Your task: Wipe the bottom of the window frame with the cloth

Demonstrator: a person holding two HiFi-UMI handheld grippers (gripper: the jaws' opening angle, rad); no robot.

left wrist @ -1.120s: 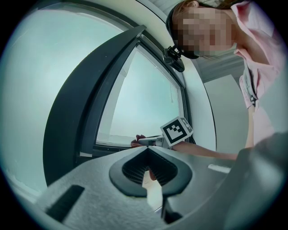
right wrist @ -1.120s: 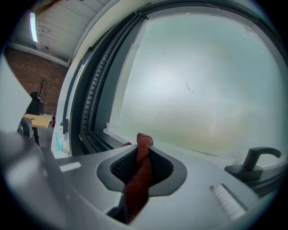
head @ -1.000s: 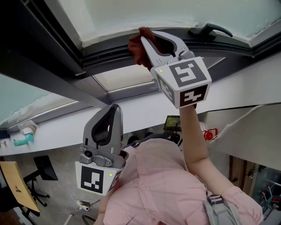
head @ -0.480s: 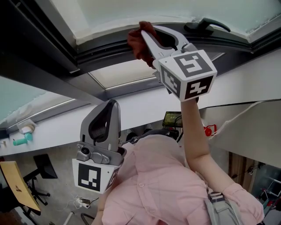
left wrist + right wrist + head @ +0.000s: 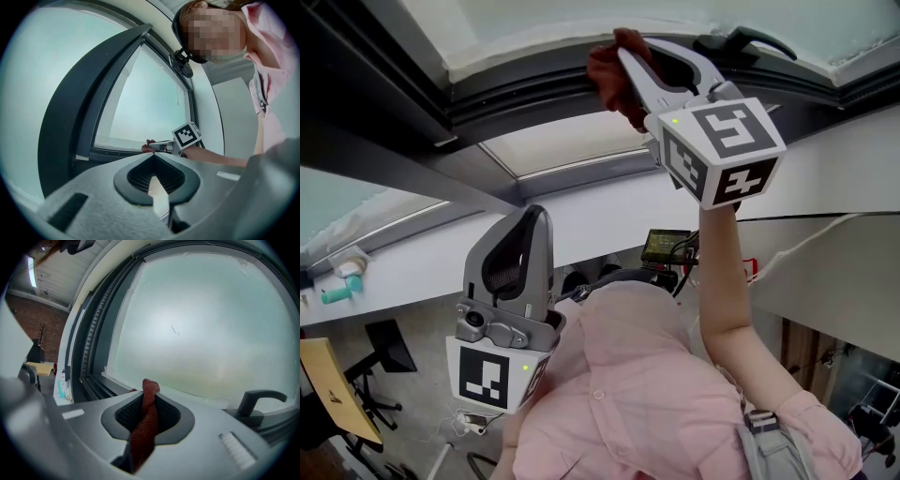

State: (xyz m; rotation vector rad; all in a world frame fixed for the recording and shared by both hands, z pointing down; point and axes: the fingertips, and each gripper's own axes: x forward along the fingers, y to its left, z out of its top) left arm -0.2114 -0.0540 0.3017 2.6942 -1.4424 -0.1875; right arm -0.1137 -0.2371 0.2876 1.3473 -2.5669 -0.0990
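1. The window frame is dark grey. Its bottom bar runs under pale, foggy glass.
2. A black handle sits on the frame, just to the right of the cloth.
3. A long white ledge runs along the wall by the window. A small blue-green thing lies on it (too small to tell what it is).
4. Far down in the room, at the bottom left of the head view, there is a yellow board.
5. The right gripper is up at the window. Its jaws are squeezed tight on a red cloth.
6. In the right gripper view the cloth runs up between the two jaws and pokes out past the tips.
7. The cloth is pressed on the bottom bar of the frame, under the glass.
8. The left gripper is held low, in front of the person's pink shirt. It is well apart from the frame.
9. Its jaws are closed together and nothing is between them.
10. What is different from one second ago: the right gripper and the cloth have slid to the right along the bottom bar. They are now closer to the handle.
11. The left gripper has stayed low and closed the whole time.
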